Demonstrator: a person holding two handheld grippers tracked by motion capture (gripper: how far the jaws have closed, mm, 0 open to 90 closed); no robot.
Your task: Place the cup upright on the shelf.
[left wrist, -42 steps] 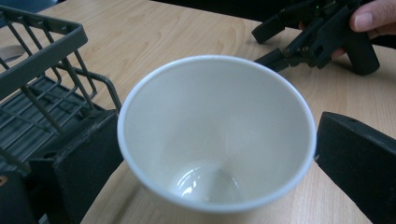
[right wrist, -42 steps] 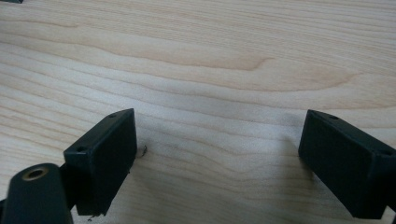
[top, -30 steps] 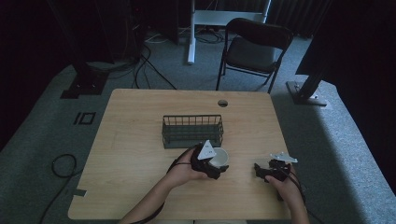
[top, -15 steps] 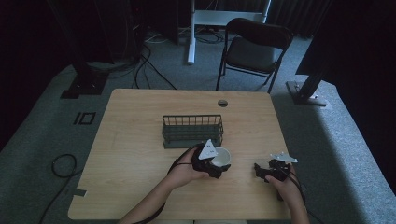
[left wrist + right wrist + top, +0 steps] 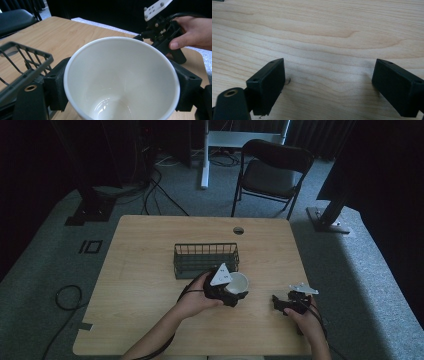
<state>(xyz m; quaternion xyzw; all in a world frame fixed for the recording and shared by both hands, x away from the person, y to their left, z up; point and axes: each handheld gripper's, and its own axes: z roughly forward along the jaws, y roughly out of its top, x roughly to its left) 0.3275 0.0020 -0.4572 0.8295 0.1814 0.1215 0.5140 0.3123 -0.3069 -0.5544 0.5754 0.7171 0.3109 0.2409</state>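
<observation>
Cup (image 5: 239, 282) barely shifted; white, empty, seemingly clamped by left gripper (image 5: 226, 292).

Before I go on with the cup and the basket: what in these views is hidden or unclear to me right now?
- White cup: its base and outer wall, cut off by the bottom edge in the left gripper view and covered by the left gripper in the high view.
- Wire basket: its floor, too dark and small in the high view, blurred and cut off in the left gripper view.
- Right gripper: open over bare table.
</observation>
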